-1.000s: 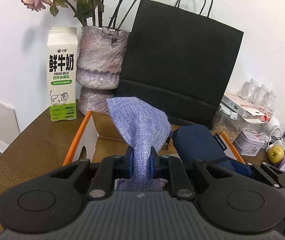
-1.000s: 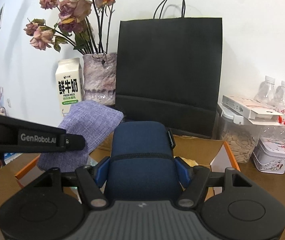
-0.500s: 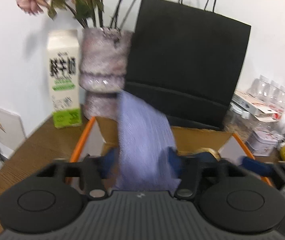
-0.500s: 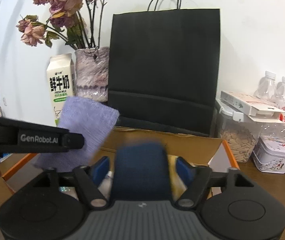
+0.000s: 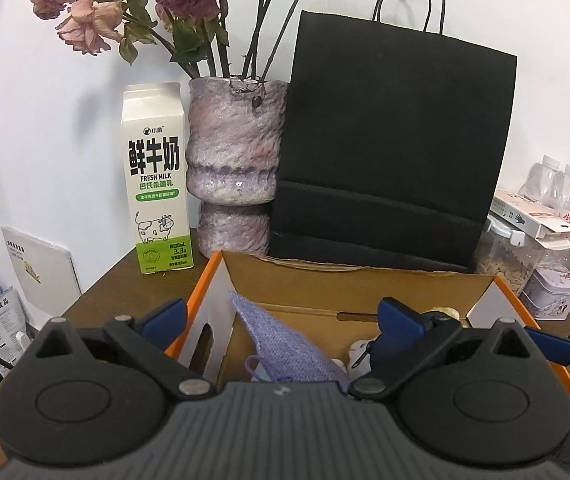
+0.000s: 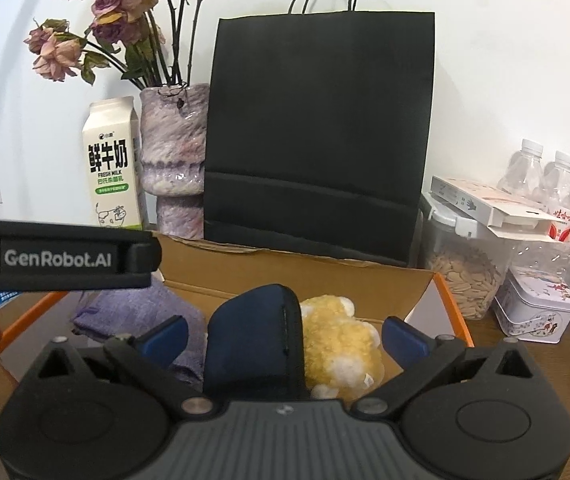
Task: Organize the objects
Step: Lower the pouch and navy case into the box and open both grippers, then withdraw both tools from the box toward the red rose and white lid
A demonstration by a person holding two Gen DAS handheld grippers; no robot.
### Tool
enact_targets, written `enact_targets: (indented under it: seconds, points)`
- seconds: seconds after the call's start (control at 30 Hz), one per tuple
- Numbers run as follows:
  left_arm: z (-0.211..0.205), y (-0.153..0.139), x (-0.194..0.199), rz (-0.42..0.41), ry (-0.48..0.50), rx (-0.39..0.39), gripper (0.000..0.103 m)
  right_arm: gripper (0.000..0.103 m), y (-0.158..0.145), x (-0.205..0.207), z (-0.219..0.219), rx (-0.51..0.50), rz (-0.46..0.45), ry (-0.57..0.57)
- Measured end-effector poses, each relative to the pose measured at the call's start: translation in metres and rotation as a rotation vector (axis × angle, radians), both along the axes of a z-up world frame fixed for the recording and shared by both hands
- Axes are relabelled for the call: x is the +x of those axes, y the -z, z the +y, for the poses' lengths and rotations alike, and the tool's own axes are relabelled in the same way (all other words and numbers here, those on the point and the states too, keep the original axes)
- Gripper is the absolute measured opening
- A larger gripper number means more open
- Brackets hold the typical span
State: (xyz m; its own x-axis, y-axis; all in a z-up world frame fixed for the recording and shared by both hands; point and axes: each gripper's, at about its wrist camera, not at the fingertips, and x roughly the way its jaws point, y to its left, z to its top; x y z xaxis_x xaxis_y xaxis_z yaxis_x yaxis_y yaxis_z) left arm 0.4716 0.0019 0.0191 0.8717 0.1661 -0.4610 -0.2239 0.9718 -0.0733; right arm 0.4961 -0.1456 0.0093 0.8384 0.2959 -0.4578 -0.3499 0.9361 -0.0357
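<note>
An orange-edged cardboard box (image 5: 365, 284) sits on the brown table in front of me. A lilac cloth pouch (image 5: 285, 352) lies inside it, leaning near the left wall. My left gripper (image 5: 281, 316) hovers over the pouch, jaws opening wide, pads clear of it. In the right wrist view a navy blue case (image 6: 257, 340) rests in the box (image 6: 437, 292) beside a yellow plush toy (image 6: 341, 344). My right gripper (image 6: 285, 334) is above them, jaws opening, pads apart from the case. The lilac pouch (image 6: 141, 312) shows at the left.
A black paper bag (image 5: 393, 148) stands right behind the box, with a purple vase (image 5: 237, 156) of dried roses and a milk carton (image 5: 157, 176) to its left. A seed jar (image 6: 465, 276), a tin (image 6: 537, 308) and water bottles (image 6: 557, 188) crowd the right.
Both grippers opened. The lilac pouch dropped from the left one into the box, and the navy case fell from the right one beside the plush toy.
</note>
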Motion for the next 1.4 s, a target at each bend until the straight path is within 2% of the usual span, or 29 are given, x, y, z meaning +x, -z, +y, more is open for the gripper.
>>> enact_targets:
  seconds: [0.33, 0.53, 0.83, 1.4]
  points:
    - [0.003, -0.012, -0.016, -0.040, -0.001, -0.033, 0.103, 0.103, -0.009, -0.005, -0.004, 0.012, -0.007, -0.011]
    - [-0.002, -0.022, -0.034, -0.072, 0.006, -0.026, 0.103, 0.103, -0.018, -0.018, -0.008, 0.018, -0.023, -0.036]
    - [-0.004, -0.033, -0.074, -0.115, 0.013, -0.023, 0.103, 0.103, -0.028, -0.053, -0.014, 0.025, -0.050, -0.059]
    - [-0.008, -0.029, -0.159, -0.150, 0.048, -0.019, 0.103, 0.103, -0.032, -0.128, -0.033, 0.020, -0.067, -0.067]
